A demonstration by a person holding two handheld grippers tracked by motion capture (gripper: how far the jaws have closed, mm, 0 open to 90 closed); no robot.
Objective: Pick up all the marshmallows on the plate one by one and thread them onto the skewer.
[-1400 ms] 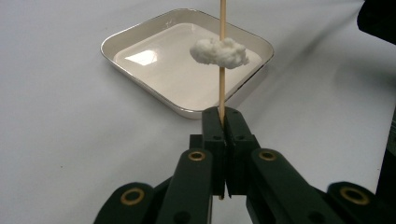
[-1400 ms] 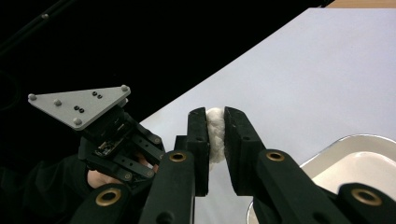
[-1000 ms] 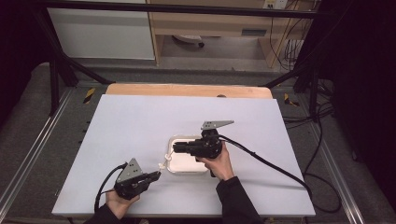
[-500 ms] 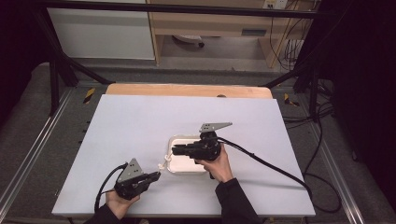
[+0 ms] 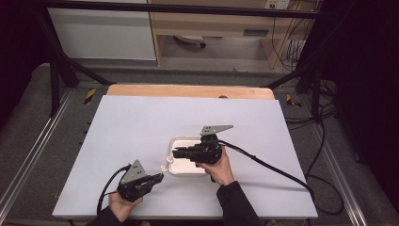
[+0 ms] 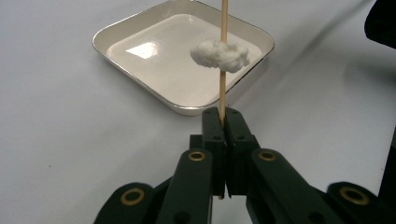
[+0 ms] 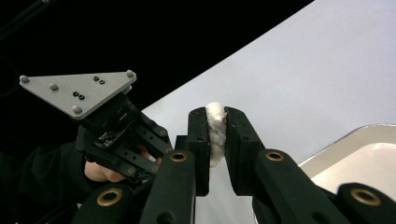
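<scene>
My left gripper [image 6: 222,114] is shut on a thin wooden skewer [image 6: 223,28] that stands upright between its jaws. A white, fluffy lump [image 6: 219,55] is speared on the skewer. Just behind it lies a shallow white square tray [image 6: 116,44]. My right gripper [image 7: 215,114] is shut on a second white soft lump [image 7: 215,130], squeezed between its pads. In the high view the left gripper [image 5: 161,177] sits at the tray's [image 5: 181,170] front left corner. The right gripper [image 5: 175,153] hovers over the tray, pointing left.
The tray rests on a pale table top [image 5: 141,122] with a wooden strip [image 5: 188,91] along its far edge. Black cables [image 5: 268,167] trail from the grippers toward the right and front edges. Metal frame rails [image 5: 28,155] flank the table.
The right gripper with its white lump has drifted slightly toward the person. The left gripper and the skewer have hardly moved.
</scene>
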